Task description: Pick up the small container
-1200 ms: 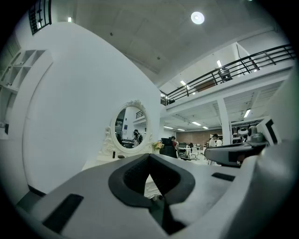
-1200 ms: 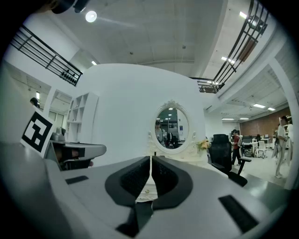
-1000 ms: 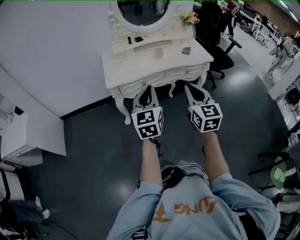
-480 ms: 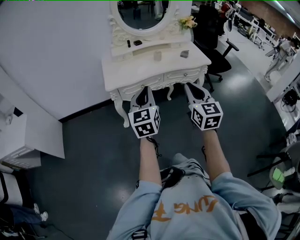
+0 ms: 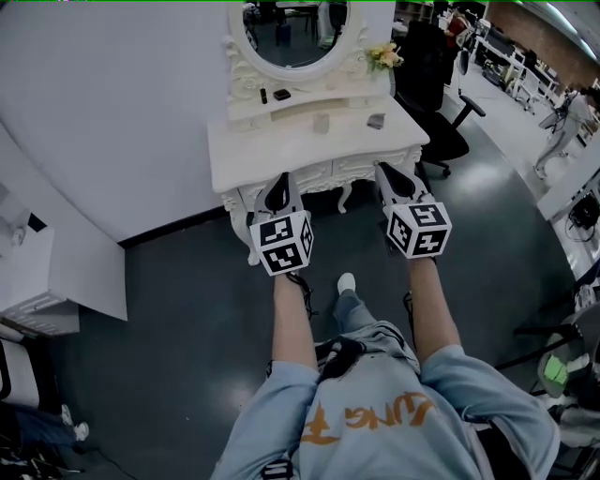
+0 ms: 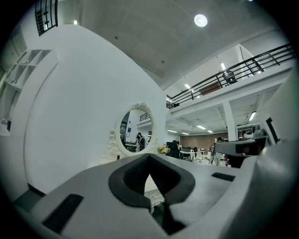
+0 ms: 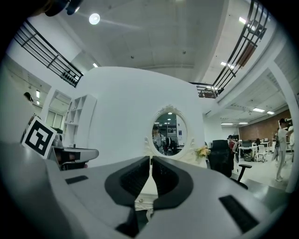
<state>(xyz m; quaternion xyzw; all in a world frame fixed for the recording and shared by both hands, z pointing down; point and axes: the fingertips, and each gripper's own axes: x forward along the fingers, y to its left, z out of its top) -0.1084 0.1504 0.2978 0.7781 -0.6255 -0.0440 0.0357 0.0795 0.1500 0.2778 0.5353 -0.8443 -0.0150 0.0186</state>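
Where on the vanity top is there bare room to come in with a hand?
The left half of the tabletop is bare, from its left edge to the small pale container; so is the front strip. A narrower gap lies between that container and the grey item. The raised shelf under the mirror holds two dark items at its left.

The surface (image 5: pixel 281 150) is finished in smooth white paint with a soft sheen. The floor (image 5: pixel 169 309) is seen dark, polished and glossy. The right claw (image 7: pixel 150 159) is formed of matt grey plastic, lined with ribbed black padding.
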